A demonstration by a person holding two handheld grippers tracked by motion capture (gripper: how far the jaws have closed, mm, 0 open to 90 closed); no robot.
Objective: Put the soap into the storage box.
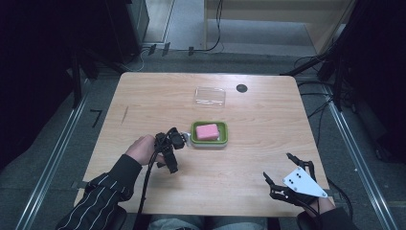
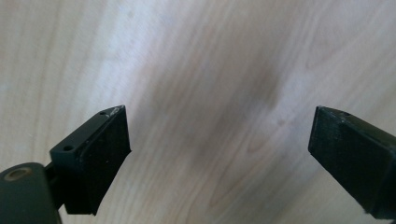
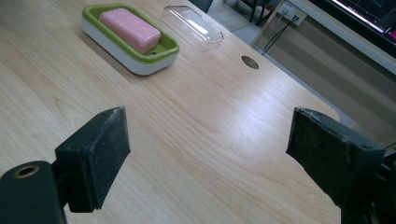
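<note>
High view: pink soap seated in green dish, clear lid lying apart, not yet fitted. Left claw spread beside dish, empty; right claw released, well apart.

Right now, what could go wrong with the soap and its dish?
1. The left gripper hovers open right beside the green dish; a nudge might slide it across the smooth table.
2. The pink soap lies loose in the dish and could slip if pinched.
3. The clear lid lies apart and could get knocked.
</note>
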